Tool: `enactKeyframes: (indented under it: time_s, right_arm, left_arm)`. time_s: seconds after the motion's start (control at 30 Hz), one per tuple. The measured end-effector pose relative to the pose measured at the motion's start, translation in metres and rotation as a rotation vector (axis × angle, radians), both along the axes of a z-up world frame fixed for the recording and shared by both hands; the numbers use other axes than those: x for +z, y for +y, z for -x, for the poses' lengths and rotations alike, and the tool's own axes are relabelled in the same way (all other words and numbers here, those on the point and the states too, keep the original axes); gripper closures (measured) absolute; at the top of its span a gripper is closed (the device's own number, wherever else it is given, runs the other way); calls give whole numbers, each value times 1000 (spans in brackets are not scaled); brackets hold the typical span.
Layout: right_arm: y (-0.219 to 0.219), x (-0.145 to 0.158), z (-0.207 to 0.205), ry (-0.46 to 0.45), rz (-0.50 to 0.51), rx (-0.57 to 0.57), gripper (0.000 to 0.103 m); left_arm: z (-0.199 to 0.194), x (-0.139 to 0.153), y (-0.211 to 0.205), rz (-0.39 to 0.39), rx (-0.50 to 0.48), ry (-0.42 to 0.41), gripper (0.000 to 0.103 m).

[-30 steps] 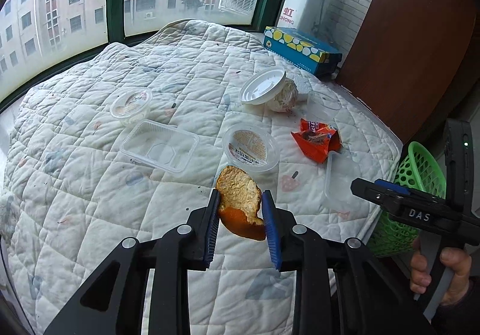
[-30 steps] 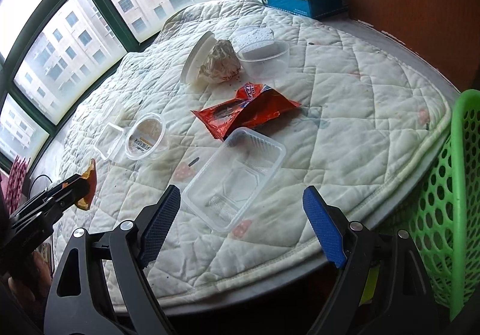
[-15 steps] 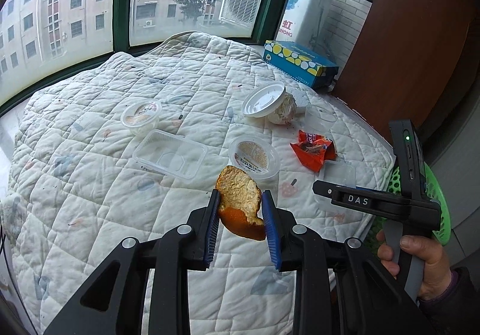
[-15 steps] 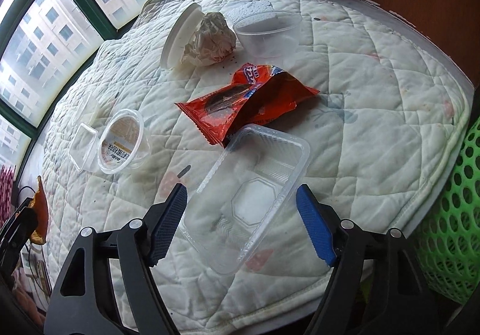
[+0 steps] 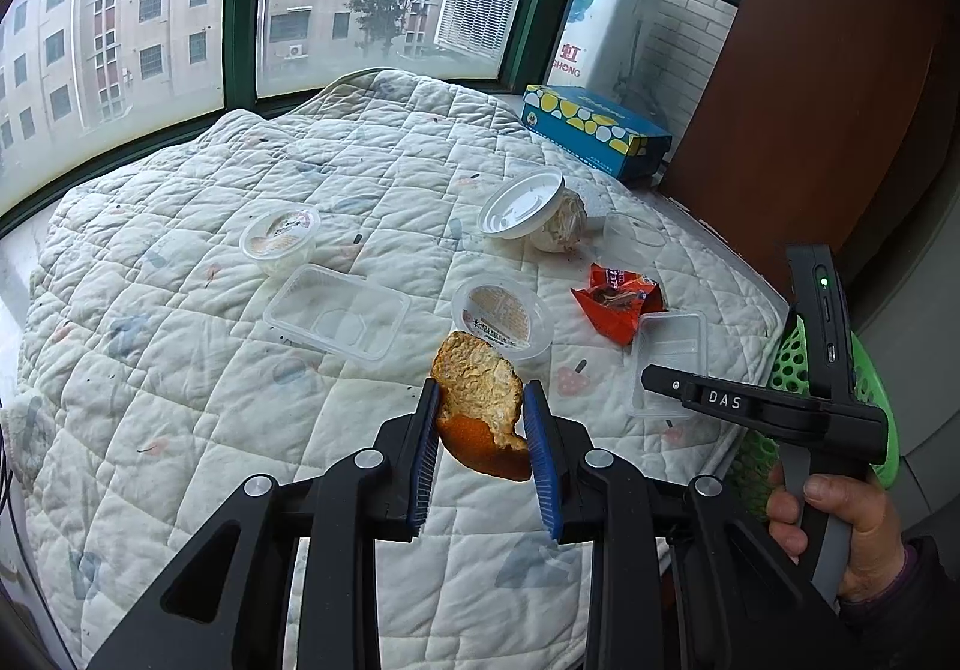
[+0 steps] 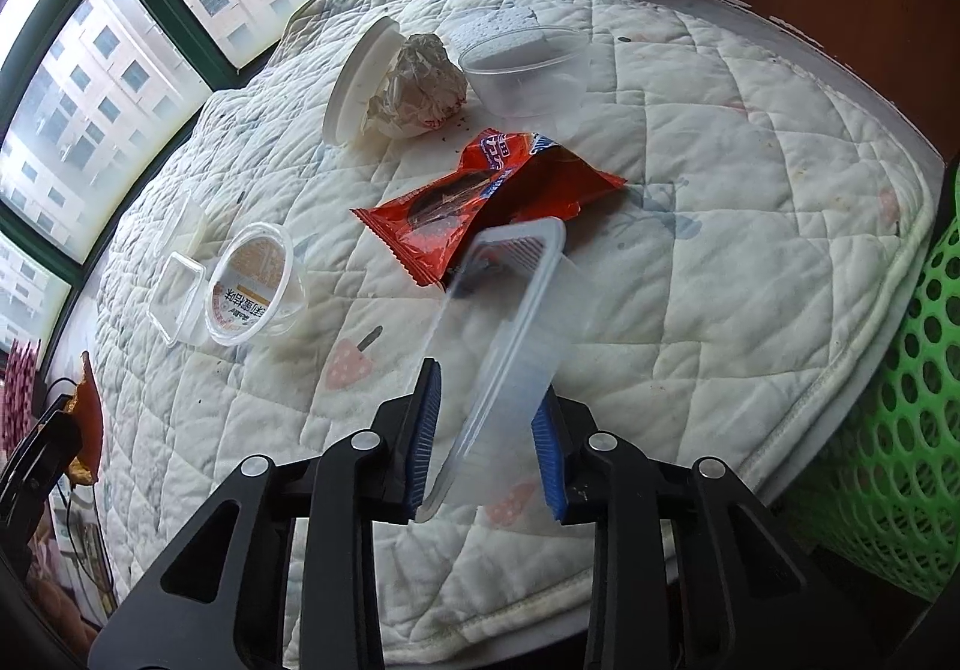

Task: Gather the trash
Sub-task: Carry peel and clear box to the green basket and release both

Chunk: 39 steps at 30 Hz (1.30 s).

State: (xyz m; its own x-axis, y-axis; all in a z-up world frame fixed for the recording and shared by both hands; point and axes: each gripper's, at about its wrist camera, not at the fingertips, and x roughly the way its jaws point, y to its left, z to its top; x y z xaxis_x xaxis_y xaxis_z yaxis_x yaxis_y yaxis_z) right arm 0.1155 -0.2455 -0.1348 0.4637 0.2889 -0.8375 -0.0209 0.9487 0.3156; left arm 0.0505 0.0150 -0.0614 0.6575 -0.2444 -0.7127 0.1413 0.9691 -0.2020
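My left gripper (image 5: 480,448) is shut on an orange peel (image 5: 480,406) and holds it above the quilted table. My right gripper (image 6: 486,442) is shut on a clear plastic tray (image 6: 504,334), which stands tilted on its edge between the pads; the tray also shows in the left wrist view (image 5: 669,358). A red snack wrapper (image 6: 480,202) lies just beyond the tray. A green basket (image 6: 900,418) hangs at the table's right edge.
On the quilt (image 5: 210,358) lie another clear tray (image 5: 336,316), two round labelled cups (image 5: 504,313) (image 5: 279,238), a white lid with crumpled paper (image 5: 534,214) and a clear cup (image 6: 528,69). A blue tissue box (image 5: 594,135) stands at the back.
My right gripper moved forward over the clear tray and shut on it, tipping it up on edge. My left gripper kept the peel and pulled back a little.
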Motion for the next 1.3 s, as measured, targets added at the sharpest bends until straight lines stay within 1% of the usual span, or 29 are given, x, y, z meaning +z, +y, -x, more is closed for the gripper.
enactKeyframes:
  time_s: [0.17, 0.37, 0.47, 0.57, 0.67, 0.7, 0.73, 0.77, 0.8, 0.9, 0.97, 1.1, 1.17, 1.23, 1.3]
  right_arm:
    - [-7, 5, 6, -17, -19, -7, 84]
    - [-22, 21, 18, -57, -55, -27, 91]
    - [-27, 26, 20, -67, -49, -31, 91]
    - [-27, 24, 20, -65, -28, -18, 91]
    - [-27, 23, 20, -57, -50, -12, 86]
    - [-26, 23, 21, -56, -51, -11, 70]
    - [-25, 23, 21, -58, -47, -11, 59]
    - [-23, 24, 22, -67, -39, -13, 41]
    - [-21, 25, 22, -74, -34, -6, 38]
    - [-11, 22, 19, -64, -20, 21, 38]
    - [-3, 18, 17, -53, 7, 41, 38]
    - [16, 7, 13, -47, 109, 89, 37]
    - [19, 1, 13, -40, 141, 96, 37]
    - [19, -1, 15, -37, 148, 95, 43]
    - [16, 1, 17, -40, 142, 89, 45]
  left_arm:
    - [-1, 1, -3, 4, -2, 2, 76]
    - [-4, 6, -15, 2, -32, -3, 76]
    - [-6, 10, -23, 0, -46, -14, 76]
    - [-7, 13, -28, 1, -53, -17, 76]
    - [-6, 13, -30, -3, -58, -20, 76]
    - [-5, 13, -30, -6, -57, -18, 76]
    - [-6, 11, -29, -5, -55, -13, 76]
    - [-7, 10, -28, -3, -53, -8, 76]
    - [-6, 9, -27, -2, -50, -6, 76]
    - [-6, 8, -23, -2, -44, -5, 76]
    - [-7, 8, -20, 2, -40, -4, 76]
    - [-7, 7, -16, 3, -34, -4, 76]
    - [-8, 6, -14, 7, -30, 0, 76]
    - [-9, 7, -14, 6, -31, -1, 76]
    - [-9, 8, -16, 3, -35, -4, 76]
